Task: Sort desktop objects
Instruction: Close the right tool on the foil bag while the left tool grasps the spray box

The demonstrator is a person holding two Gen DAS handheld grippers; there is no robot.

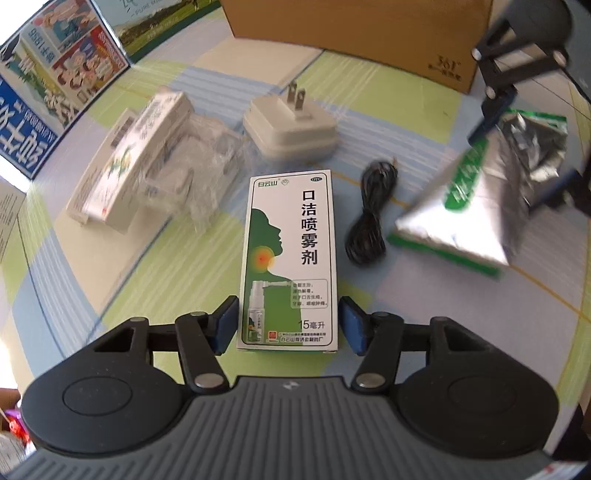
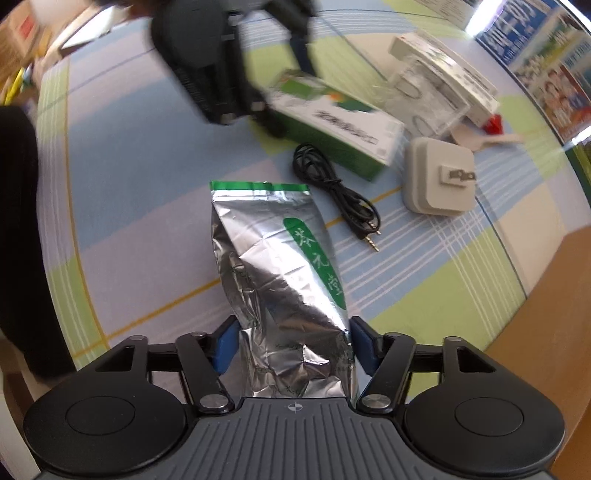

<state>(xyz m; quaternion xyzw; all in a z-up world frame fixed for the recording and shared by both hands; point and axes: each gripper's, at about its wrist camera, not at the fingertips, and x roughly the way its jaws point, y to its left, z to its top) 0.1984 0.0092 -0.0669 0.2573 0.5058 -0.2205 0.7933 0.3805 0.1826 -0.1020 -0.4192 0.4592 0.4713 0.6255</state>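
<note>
My left gripper is shut on a green and white spray box, its blue pads against the box's two long sides; the box also shows in the right wrist view, with the left gripper blurred over it. My right gripper is shut on a silver foil tea bag with a green label. The bag also shows in the left wrist view, held lifted and tilted at the right. A coiled black audio cable lies between box and bag on the checked tablecloth.
A white plug adapter lies behind the spray box, also in the right wrist view. A white medicine box and clear plastic packaging lie at the left. A cardboard box stands at the back. Printed cartons stand far left.
</note>
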